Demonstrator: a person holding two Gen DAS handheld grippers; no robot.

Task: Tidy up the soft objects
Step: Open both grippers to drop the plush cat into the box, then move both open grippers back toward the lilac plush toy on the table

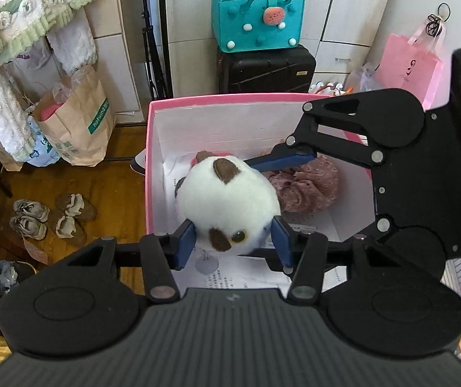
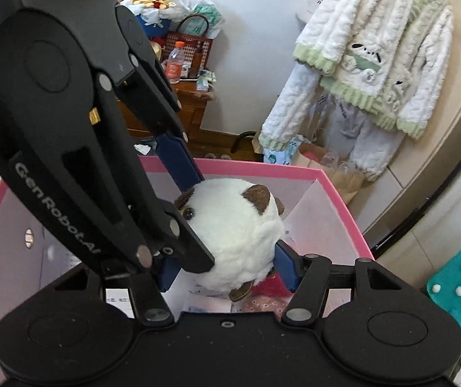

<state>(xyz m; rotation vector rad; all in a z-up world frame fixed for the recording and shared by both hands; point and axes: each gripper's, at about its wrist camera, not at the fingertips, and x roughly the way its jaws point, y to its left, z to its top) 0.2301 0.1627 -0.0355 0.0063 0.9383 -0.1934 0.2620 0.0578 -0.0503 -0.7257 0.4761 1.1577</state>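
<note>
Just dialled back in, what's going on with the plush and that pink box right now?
A person is working two handheld grippers over the open pink cardboard box. Both the left gripper and the right gripper have their blue fingers against the sides of the round white plush toy with brown ears, held just inside the box. A crumpled dusty-pink dotted fabric piece already lies on the box floor beside it. The plush hasn't been let go yet.
</note>
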